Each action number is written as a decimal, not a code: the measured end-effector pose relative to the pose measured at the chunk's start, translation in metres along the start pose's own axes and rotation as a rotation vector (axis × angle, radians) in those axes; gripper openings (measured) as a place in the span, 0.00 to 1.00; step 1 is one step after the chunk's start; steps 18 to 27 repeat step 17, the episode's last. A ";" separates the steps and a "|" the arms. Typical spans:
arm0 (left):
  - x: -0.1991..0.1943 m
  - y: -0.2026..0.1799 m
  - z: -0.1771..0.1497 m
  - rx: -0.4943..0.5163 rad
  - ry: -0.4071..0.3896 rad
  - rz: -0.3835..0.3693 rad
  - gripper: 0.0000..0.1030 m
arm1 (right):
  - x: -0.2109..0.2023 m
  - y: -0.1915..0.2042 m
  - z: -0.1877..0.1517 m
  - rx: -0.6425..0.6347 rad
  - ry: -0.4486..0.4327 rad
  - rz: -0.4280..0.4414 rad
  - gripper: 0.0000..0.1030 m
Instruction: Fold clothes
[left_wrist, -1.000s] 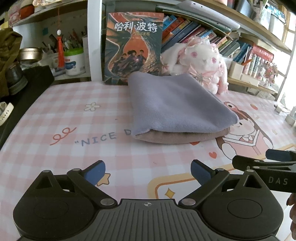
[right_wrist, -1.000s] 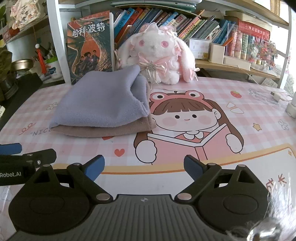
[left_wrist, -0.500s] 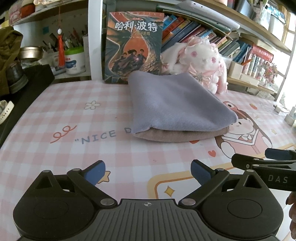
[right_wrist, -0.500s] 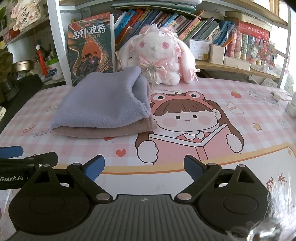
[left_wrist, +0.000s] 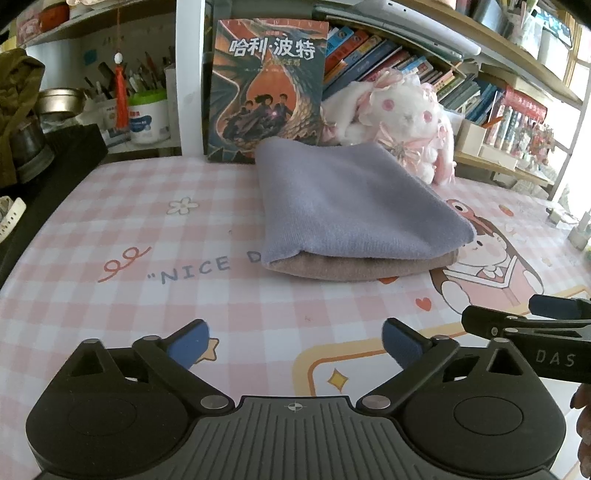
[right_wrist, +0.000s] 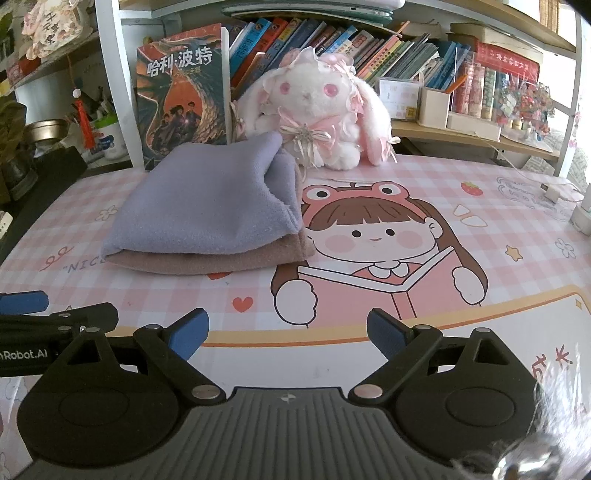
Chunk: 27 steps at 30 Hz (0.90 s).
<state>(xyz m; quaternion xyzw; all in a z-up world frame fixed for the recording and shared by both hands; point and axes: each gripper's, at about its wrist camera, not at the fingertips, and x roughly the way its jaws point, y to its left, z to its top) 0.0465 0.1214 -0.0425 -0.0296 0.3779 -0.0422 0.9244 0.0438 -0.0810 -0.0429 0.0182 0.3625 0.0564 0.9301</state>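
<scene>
Left wrist view: the left gripper hangs low over the desk mat, fingers wide and empty; the folded clothes, lavender over tan, lie well ahead, apparently finished. The mat reads "NICE D". Right wrist view: the right gripper is likewise wide and empty; the book reads "哈利·波特".

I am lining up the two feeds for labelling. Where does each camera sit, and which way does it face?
Left wrist: on the open left gripper, low over the pink checked table mat, facing the folded lilac cloth on a folded tan cloth; the right gripper's side shows at right.
Right wrist: on the open right gripper, facing the white plush rabbit.
Shared: cloths, rabbit, upright dragon-cover book.
</scene>
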 end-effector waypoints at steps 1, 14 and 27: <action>0.000 0.000 0.000 0.001 -0.002 0.002 1.00 | 0.000 0.000 0.000 0.000 0.001 0.000 0.90; -0.001 0.004 0.001 -0.031 -0.014 -0.001 1.00 | 0.003 -0.001 0.001 0.004 0.012 -0.002 0.90; 0.000 0.003 0.001 -0.030 -0.009 0.002 1.00 | 0.004 -0.002 0.001 0.005 0.015 -0.001 0.90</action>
